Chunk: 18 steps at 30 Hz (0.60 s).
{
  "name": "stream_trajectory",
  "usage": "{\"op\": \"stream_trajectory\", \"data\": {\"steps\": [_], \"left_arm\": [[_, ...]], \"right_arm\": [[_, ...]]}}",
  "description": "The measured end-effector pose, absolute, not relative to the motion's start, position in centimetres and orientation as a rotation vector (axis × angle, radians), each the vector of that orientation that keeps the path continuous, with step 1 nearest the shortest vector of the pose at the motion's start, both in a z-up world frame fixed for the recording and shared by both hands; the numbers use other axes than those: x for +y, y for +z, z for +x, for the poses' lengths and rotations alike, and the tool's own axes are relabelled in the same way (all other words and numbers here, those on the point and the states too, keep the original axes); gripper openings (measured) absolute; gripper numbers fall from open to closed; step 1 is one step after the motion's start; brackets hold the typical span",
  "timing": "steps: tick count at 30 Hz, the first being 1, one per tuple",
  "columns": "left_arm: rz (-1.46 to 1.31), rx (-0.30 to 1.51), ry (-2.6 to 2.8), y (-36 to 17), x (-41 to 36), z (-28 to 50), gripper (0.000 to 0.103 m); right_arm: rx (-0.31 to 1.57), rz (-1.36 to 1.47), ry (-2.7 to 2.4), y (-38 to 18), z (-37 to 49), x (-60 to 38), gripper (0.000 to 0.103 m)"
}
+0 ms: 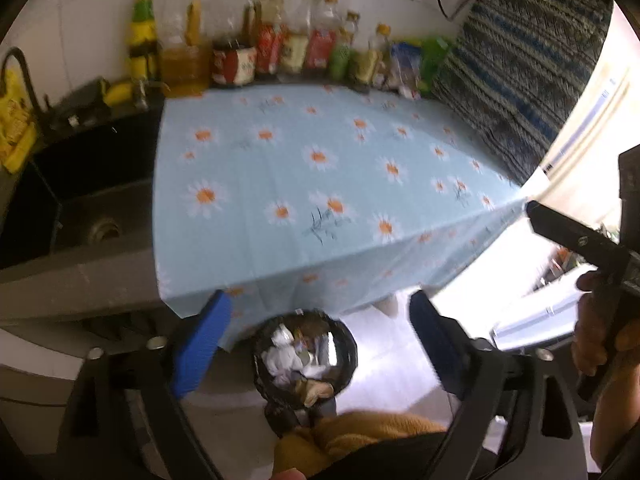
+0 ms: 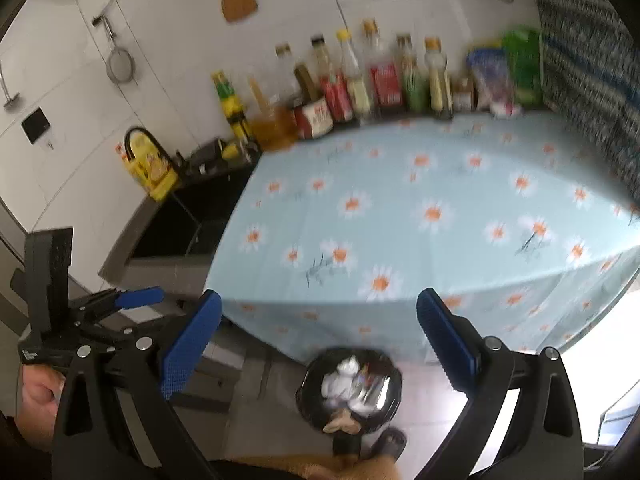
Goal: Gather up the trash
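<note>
A black-lined trash bin (image 1: 306, 364) stands on the floor below the table's front edge, holding crumpled white paper and wrappers (image 1: 282, 354). It also shows in the right wrist view (image 2: 350, 388). My left gripper (image 1: 320, 344) is open and empty, its blue pads spread wide above the bin. My right gripper (image 2: 320, 340) is open and empty too, above the bin. The left gripper also shows at the left of the right wrist view (image 2: 136, 298), and the right gripper at the right edge of the left wrist view (image 1: 580, 240).
A table with a blue daisy tablecloth (image 1: 320, 168) fills the middle. Several sauce bottles (image 1: 256, 40) line its far edge by the wall. A dark sink (image 1: 80, 200) lies at the left. A patterned cloth (image 1: 520, 60) hangs at the right. My foot in a sandal (image 2: 390, 442) is beside the bin.
</note>
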<state>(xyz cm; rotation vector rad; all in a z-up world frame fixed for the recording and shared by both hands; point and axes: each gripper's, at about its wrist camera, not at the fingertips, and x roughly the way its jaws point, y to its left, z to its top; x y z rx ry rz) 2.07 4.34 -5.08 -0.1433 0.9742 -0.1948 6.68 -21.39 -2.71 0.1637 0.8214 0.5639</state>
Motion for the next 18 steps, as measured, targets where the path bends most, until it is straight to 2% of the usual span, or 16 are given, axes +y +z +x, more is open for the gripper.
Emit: {"op": "stream_trajectory", "data": {"steps": [6, 13, 18], "left_arm": [[-0.164, 0.912, -0.164, -1.9, 3.9, 0.8, 0.096], [-0.132, 0.819, -0.121, 1.3, 2.1, 0.5, 0.096], [-0.134, 0.79, -0.126, 2.5, 1.2, 0.2, 0.096]], "right_arm": [[0.735, 0.147, 0.581, 0.7, 5.9, -23.8, 0.098], [0.711, 0.111, 0.609, 1.0, 5.3, -25.8, 0.098], [0.609, 0.052, 0.605, 3.4, 3.3, -26.7, 0.098]]}}
